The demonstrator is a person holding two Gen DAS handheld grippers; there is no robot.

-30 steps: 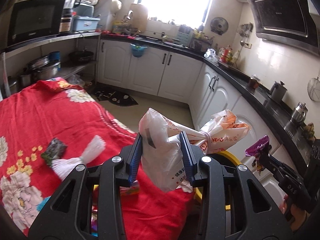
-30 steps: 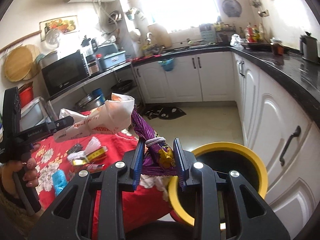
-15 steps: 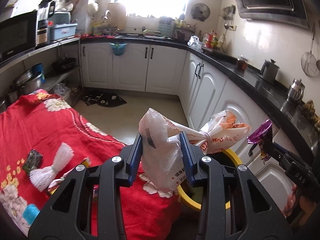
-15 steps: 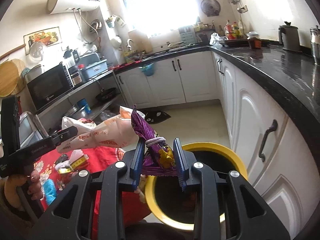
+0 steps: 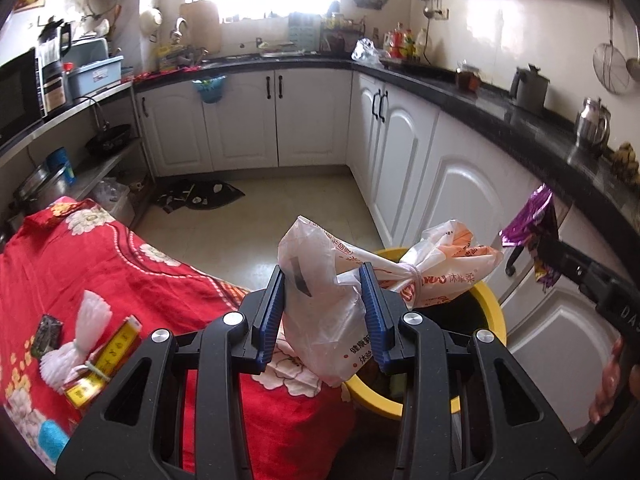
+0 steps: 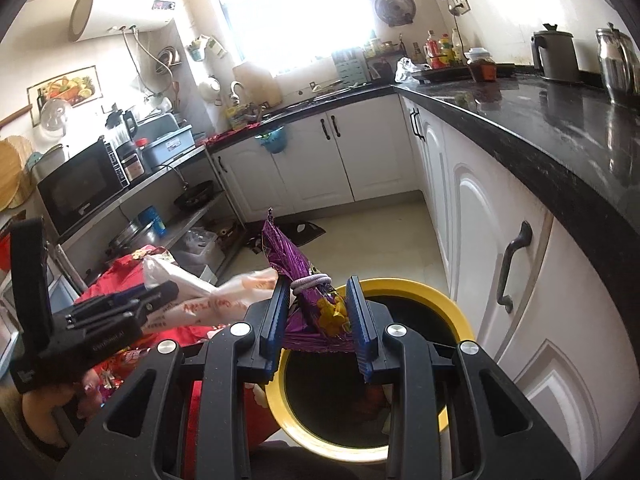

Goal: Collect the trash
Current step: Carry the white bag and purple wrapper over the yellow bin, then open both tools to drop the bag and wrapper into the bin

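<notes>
Lying at lower left of the left wrist view on the red floral cloth (image 5: 100, 256): white tied wrapper (image 5: 80, 344) touching a yellow packet (image 5: 102, 364). Gripping a white plastic bag (image 5: 324, 312) at frame centre, left claw (image 5: 324, 312) clenched, bag's knotted end reaching over the yellow bin (image 5: 494, 312). Clamping a purple snack packet (image 6: 308, 292) at centre of the right wrist view, right claw (image 6: 318, 316) hanging above the bin's rim (image 6: 460, 316).

Desk under a red floral cloth (image 5: 80, 256): on it lie a white tied wrapper (image 5: 76, 344), a yellow packet (image 5: 106, 364), a dark sachet (image 5: 47, 330), a blue item (image 5: 52, 442). Floor (image 5: 280, 216): yellow-rimmed bin (image 5: 496, 320), dark mat (image 5: 200, 196).
</notes>
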